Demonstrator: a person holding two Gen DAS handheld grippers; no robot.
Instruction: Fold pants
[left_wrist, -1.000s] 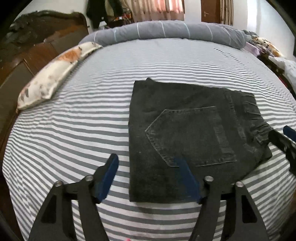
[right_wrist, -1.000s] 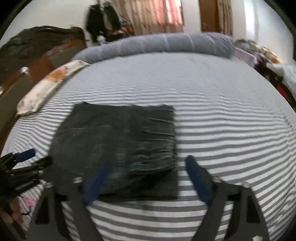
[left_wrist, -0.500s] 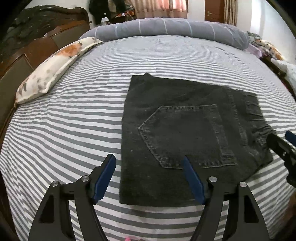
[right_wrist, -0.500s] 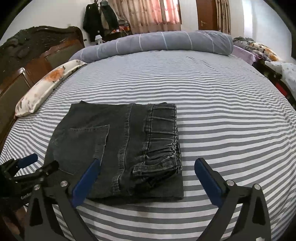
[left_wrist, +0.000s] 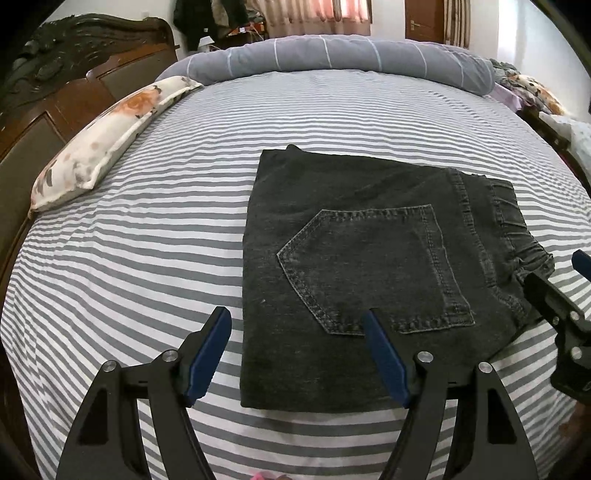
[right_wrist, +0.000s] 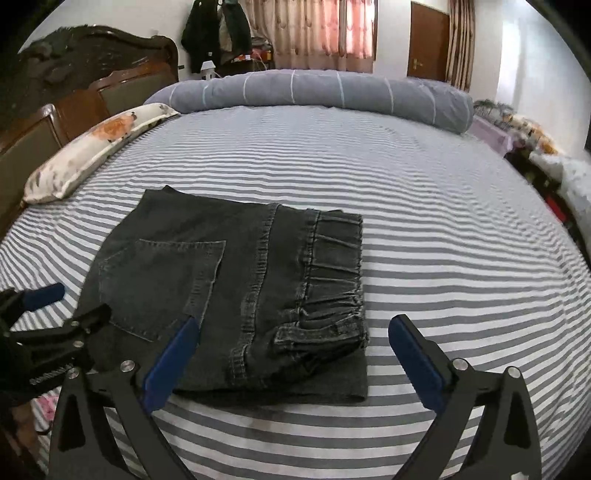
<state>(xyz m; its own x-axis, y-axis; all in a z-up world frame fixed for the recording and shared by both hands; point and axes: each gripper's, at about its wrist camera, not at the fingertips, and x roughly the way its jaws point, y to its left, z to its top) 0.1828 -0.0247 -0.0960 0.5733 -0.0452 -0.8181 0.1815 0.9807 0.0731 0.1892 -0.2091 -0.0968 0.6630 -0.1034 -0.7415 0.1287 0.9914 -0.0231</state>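
Dark grey denim pants (left_wrist: 369, 258) lie folded into a compact rectangle on the striped bed, back pocket up, elastic waistband at the right. They also show in the right wrist view (right_wrist: 236, 291). My left gripper (left_wrist: 295, 332) is open and empty, held above the pants' near left edge. My right gripper (right_wrist: 291, 339) is open and empty, held above the near waistband corner. Each gripper shows at the edge of the other's view.
The grey-and-white striped sheet (left_wrist: 147, 240) covers the bed. A floral pillow (left_wrist: 103, 140) lies at the left by the dark wooden headboard (left_wrist: 55, 85). A rolled grey duvet (right_wrist: 325, 92) lies across the far side. Cluttered furniture (right_wrist: 546, 155) stands at the right.
Both grippers have drawn back and up from the folded pants, still open. The pants lie unchanged on the bed.
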